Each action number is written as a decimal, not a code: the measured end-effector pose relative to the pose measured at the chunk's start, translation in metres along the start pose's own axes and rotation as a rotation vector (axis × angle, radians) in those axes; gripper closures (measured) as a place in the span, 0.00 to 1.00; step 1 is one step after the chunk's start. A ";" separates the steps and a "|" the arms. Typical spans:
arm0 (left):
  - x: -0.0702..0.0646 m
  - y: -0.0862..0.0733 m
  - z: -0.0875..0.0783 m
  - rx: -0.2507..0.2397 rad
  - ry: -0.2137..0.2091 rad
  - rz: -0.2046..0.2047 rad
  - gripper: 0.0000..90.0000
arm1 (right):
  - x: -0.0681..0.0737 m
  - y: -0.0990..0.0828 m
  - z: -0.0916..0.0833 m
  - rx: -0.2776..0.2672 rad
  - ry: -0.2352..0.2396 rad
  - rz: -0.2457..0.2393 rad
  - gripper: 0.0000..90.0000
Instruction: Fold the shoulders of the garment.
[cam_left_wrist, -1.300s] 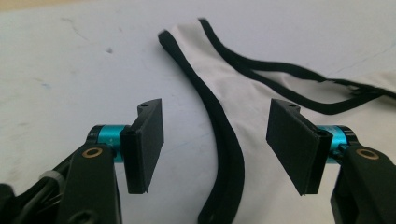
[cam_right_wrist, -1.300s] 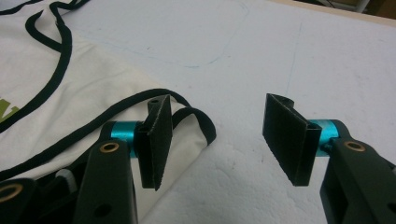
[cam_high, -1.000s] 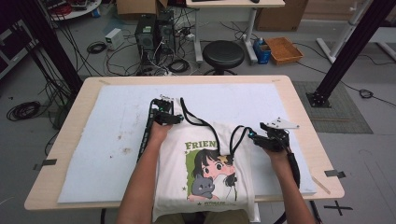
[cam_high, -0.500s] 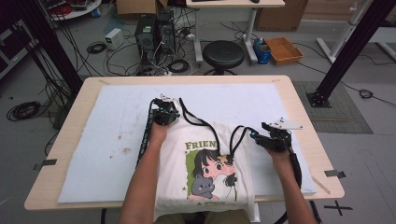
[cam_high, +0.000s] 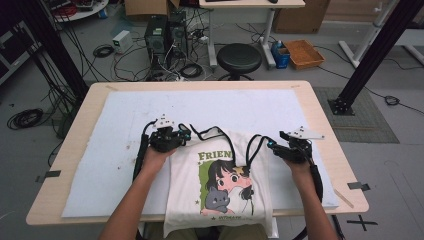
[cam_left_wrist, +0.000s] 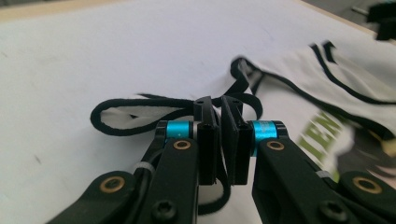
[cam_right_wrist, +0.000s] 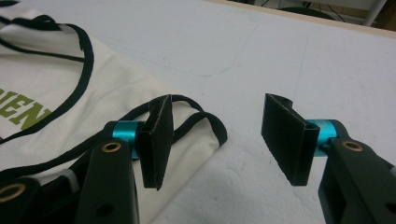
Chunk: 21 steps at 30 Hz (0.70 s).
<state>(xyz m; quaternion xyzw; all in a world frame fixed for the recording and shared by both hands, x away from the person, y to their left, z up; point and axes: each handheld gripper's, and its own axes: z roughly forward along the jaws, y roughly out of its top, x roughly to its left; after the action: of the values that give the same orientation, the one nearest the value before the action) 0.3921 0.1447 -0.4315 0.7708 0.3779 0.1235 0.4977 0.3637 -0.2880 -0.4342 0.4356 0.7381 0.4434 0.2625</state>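
In the high view, the T-shirt (cam_high: 220, 190) lies at the lower centre on the white mat (cam_high: 100, 165) of the worktop (cam_high: 320, 120). In the left gripper view, the left gripper (cam_left_wrist: 220, 109) has just been closing and is clenched on the shirt's black strap (cam_left_wrist: 140, 116). In the right gripper view, the right gripper (cam_right_wrist: 217, 135) stands released, with the strap loop (cam_right_wrist: 205, 121) between its jaws.

The shirt (cam_high: 220, 185) hem is being cut off by the high view's bottom edge. Part of its strap (cam_left_wrist: 219, 116) is being hidden between the left gripper (cam_left_wrist: 222, 140) jaws.
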 end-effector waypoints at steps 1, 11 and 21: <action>0.000 -0.001 -0.002 0.013 0.024 -0.020 0.84 | 0.000 0.000 0.000 0.000 0.001 -0.002 0.49; 0.033 0.014 0.015 0.081 0.240 -0.115 0.44 | 0.006 0.002 0.006 0.009 0.018 -0.017 0.49; 0.028 0.018 0.025 0.068 0.231 0.015 0.96 | 0.003 0.000 0.005 0.012 0.018 -0.010 0.49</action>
<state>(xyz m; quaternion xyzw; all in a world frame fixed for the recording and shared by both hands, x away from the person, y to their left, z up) 0.4339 0.1437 -0.4329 0.7708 0.4310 0.2021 0.4235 0.3661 -0.2828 -0.4370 0.4295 0.7452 0.4416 0.2554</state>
